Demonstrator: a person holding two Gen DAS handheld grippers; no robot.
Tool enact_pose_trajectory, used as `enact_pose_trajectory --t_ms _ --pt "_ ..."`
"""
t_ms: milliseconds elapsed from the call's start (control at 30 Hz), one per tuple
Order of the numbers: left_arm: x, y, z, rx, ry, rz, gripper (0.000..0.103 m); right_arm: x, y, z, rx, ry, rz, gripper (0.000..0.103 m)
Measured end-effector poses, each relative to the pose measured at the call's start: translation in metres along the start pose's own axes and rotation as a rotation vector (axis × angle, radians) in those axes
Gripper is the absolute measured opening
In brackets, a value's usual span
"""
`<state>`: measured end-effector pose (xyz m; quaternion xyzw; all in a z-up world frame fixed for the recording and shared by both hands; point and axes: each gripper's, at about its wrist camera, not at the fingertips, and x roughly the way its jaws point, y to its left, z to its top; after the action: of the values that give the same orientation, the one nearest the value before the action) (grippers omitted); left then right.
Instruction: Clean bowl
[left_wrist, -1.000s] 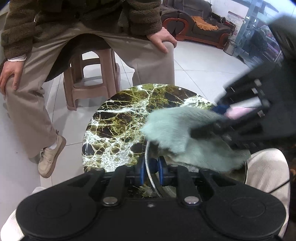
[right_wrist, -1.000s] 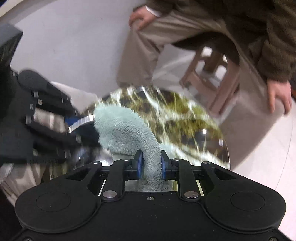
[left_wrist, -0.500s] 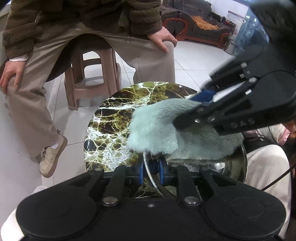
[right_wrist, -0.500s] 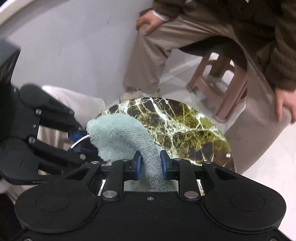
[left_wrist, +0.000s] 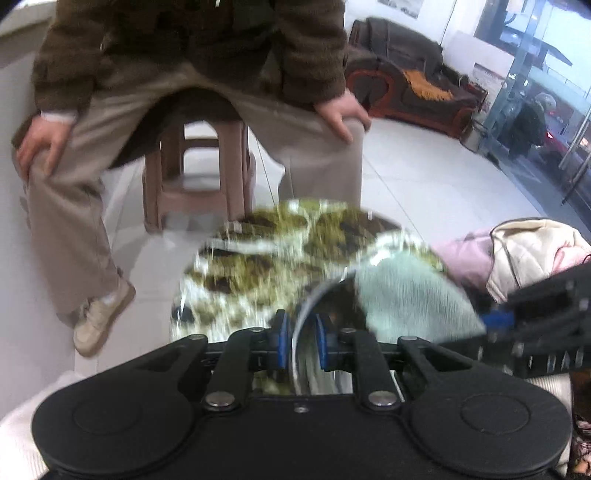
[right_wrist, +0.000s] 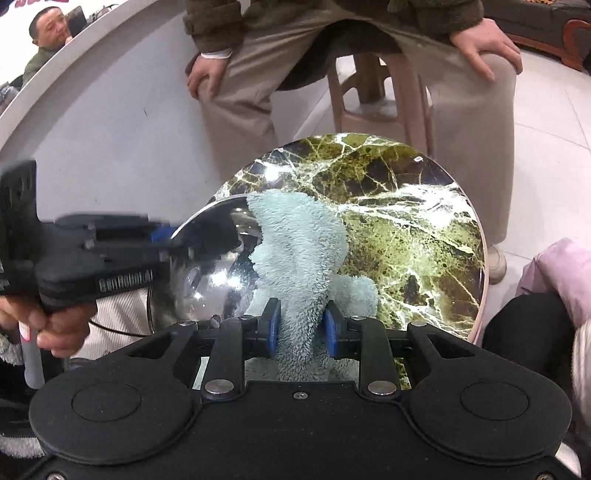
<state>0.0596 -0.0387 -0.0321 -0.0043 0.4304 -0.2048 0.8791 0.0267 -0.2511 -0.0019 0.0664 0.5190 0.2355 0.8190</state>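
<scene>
- The left gripper (right_wrist: 162, 240) has white raised lettering along its side in the right wrist view; it is blurred and looks like "GenRobot.AI", though I can't be sure.
- In the left wrist view, the white marks on the right gripper (left_wrist: 495, 325) are too smeared to read.

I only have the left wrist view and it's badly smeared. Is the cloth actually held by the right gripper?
Observer: Yes. The right gripper has the pale green cloth between its blue pads, though its jaws are opening.
Operator: Where does the cloth go from there?
Observer: It runs forward over the steel bowl and drapes across its far rim.
Operator: And my left gripper?
Observer: The left gripper comes in from the left of the right wrist view and grips the bowl's rim.
Operator: Is the bowl on the table?
Observer: It sits at the near left edge of the round marble table.
</scene>
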Motion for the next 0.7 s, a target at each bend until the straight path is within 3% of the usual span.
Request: enact_pose_trajectory --t_ms 233,367,433,500,700 --pt "-0.008 -0.002 -0.015 -0.009 0.046 0.011 0.008 0.014 0.001 0.025 -0.12 0.007 -0.053 0.015" --pt "-0.02 -0.004 -0.026 0.005 0.069 0.019 0.014 0.023 0.007 0.043 -0.225 0.034 -0.035 0.015" --pt "-0.02 -0.002 -0.019 0.014 0.055 0.023 0.013 0.027 0.021 0.049 -0.338 0.056 -0.047 0.015" --pt "-0.017 0.001 -0.01 0.022 0.044 0.021 0.013 0.028 0.025 0.052 -0.369 0.065 -0.053 0.015" --pt "0.006 0.004 -0.008 0.077 0.123 -0.03 0.013 0.035 0.045 0.06 -0.522 0.074 -0.084 0.02"
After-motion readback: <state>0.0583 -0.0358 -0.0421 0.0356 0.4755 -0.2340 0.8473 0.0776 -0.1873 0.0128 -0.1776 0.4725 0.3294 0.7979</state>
